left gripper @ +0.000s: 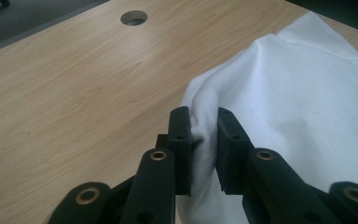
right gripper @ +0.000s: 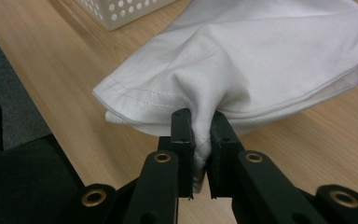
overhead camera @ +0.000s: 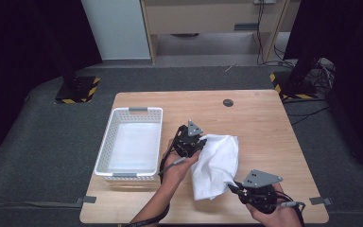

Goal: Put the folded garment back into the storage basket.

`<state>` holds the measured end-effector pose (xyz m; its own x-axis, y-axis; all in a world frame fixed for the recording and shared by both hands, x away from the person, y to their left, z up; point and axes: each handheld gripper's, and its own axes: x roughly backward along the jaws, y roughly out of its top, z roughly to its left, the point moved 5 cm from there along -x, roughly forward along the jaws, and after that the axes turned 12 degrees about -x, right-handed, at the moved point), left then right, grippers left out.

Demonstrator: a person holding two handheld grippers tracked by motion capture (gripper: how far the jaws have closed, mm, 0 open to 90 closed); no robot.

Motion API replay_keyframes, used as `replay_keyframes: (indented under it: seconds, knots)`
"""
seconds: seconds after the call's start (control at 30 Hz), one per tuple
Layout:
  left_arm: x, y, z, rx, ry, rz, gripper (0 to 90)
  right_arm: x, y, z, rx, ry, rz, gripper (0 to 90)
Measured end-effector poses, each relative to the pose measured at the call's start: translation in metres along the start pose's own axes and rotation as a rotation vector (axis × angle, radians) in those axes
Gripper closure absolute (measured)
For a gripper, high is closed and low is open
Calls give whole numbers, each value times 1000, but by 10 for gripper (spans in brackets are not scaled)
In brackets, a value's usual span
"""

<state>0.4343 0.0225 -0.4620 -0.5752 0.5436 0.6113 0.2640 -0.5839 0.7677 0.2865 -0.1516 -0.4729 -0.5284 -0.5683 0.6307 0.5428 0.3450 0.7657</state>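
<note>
A folded white cloth [overhead camera: 216, 165] hangs between both grippers just above the wooden table [overhead camera: 260, 123]. My left gripper [overhead camera: 199, 140] is shut on the cloth's far left corner; in the left gripper view [left gripper: 204, 140] the fabric [left gripper: 298, 107] bunches between the black pads. My right gripper [overhead camera: 231, 185] is shut on the near edge of the cloth; in the right gripper view [right gripper: 200, 135] a pinch of the hemmed fabric [right gripper: 242, 60] is squeezed between its jaws.
A white perforated basket [overhead camera: 131, 142] stands at the table's left, its corner in the right gripper view [right gripper: 121, 9]. A round cable hole [overhead camera: 228, 102] lies near the table's far edge, also in the left gripper view [left gripper: 134, 17].
</note>
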Motion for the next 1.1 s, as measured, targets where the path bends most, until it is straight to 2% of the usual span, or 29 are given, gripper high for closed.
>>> replay_keyframes:
  seconds: [0.53, 0.8, 0.9, 1.1]
  knots:
    - [18, 16, 24, -2, 33, 17, 787, 1, 33, 0, 30, 32, -15, 831]
    - [21, 17, 32, -7, 34, 19, 787, -1, 40, 1, 44, 43, -6, 831]
    - [20, 16, 33, -8, 30, 20, 787, -4, 41, 3, 49, 62, -7, 831]
    - [20, 20, 35, -30, 26, 23, 788, -8, 45, 3, 60, 85, -5, 831]
